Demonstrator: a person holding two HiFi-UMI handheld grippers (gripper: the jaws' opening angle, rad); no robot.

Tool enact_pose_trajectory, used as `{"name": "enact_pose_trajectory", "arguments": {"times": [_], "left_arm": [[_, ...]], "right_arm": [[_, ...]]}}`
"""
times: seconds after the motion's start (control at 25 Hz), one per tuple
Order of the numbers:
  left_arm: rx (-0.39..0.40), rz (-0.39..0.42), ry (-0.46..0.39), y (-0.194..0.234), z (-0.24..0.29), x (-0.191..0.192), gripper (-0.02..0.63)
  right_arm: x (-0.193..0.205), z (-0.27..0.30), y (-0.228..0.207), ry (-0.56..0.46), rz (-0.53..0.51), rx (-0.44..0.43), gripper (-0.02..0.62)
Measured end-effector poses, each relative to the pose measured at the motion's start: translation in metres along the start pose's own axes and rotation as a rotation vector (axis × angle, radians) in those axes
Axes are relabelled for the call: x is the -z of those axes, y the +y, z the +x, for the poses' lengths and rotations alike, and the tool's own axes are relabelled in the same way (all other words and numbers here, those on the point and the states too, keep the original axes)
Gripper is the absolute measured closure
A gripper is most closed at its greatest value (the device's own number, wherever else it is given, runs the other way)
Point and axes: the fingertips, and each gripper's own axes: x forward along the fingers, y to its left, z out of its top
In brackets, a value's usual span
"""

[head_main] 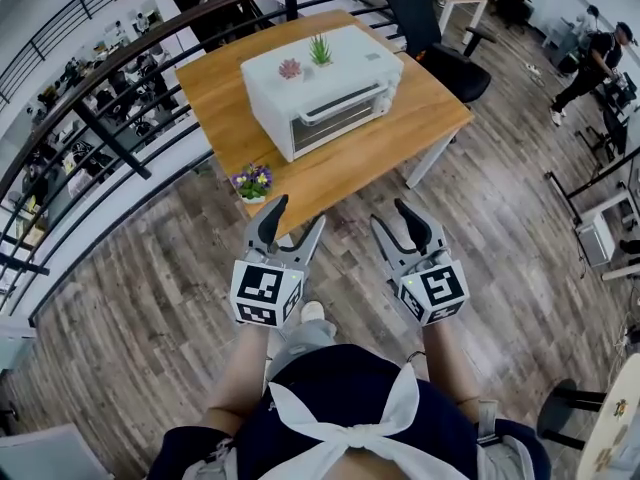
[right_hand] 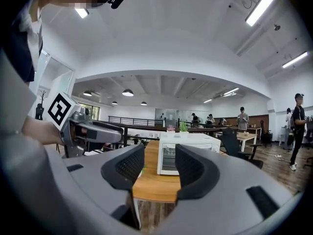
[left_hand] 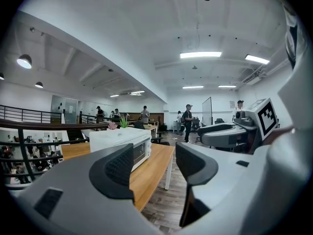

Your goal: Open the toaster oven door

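Note:
A white toaster oven stands on a wooden table, its glass door shut, with a bar handle along the door's top. It also shows ahead in the left gripper view as the toaster oven and in the right gripper view as the toaster oven. My left gripper is open and empty, short of the table's near edge. My right gripper beside it is open and empty too. Both point level toward the oven, well apart from it. My left gripper and right gripper frame only air.
Two small plants sit on the oven's top. A little flower pot stands at the table's near corner. A black office chair is behind the table to the right, a dark railing to the left. People stand farther off.

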Motion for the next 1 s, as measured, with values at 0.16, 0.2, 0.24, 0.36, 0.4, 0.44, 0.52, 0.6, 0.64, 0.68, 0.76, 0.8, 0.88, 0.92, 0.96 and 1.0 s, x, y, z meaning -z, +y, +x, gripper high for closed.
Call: {"name": "enact_pose_trajectory", "arguments": {"times": [0.16,0.2,0.24,0.36,0.4,0.44,0.52,0.6,0.64,0.68,0.76,0.8,0.88,0.92,0.96,1.0], "left_arm": [[0.018,0.015,0.016,0.019,0.010,0.001,0.345],[0.023,0.021,0.019,0.024,0.013,0.002,0.345],[0.029,0.024,0.020,0.028,0.016,0.003,0.345],[0.050,0.032,0.027,0.042,0.026,0.006,0.345],[0.057,0.037,0.032,0.046,0.029,0.007,0.345],[0.061,0.042,0.038,0.051,0.031,0.007,0.345],[0.066,0.051,0.049,0.058,0.037,0.009,0.345],[0.073,0.055,0.058,0.062,0.041,0.011,0.345],[0.077,0.058,0.061,0.063,0.043,0.012,0.345],[0.082,0.062,0.064,0.064,0.044,0.012,0.345],[0.086,0.068,0.070,0.068,0.048,0.013,0.345],[0.086,0.069,0.073,0.071,0.051,0.014,0.345],[0.084,0.067,0.080,0.076,0.056,0.016,0.345],[0.083,0.067,0.084,0.078,0.059,0.018,0.345],[0.081,0.068,0.088,0.080,0.061,0.019,0.345],[0.079,0.070,0.093,0.082,0.064,0.020,0.345]], "right_arm": [[0.004,0.023,-0.001,0.025,-0.013,0.008,0.407],[0.006,0.028,-0.001,0.030,-0.015,0.010,0.407],[0.008,0.033,-0.001,0.035,-0.018,0.013,0.407],[0.012,0.049,-0.003,0.049,-0.024,0.028,0.407],[0.013,0.054,-0.004,0.052,-0.024,0.033,0.407],[0.014,0.058,-0.004,0.055,-0.026,0.036,0.407],[0.015,0.065,-0.005,0.064,-0.033,0.041,0.407],[0.018,0.068,-0.006,0.075,-0.037,0.044,0.407],[0.020,0.070,-0.008,0.081,-0.038,0.048,0.407],[0.021,0.071,-0.009,0.086,-0.038,0.052,0.407],[0.022,0.075,-0.012,0.092,-0.039,0.061,0.407],[0.023,0.078,-0.014,0.094,-0.040,0.065,0.407],[0.024,0.083,-0.019,0.099,-0.045,0.068,0.407],[0.026,0.085,-0.022,0.102,-0.048,0.070,0.407],[0.028,0.088,-0.025,0.106,-0.049,0.072,0.407],[0.030,0.091,-0.030,0.111,-0.050,0.075,0.407]]}}
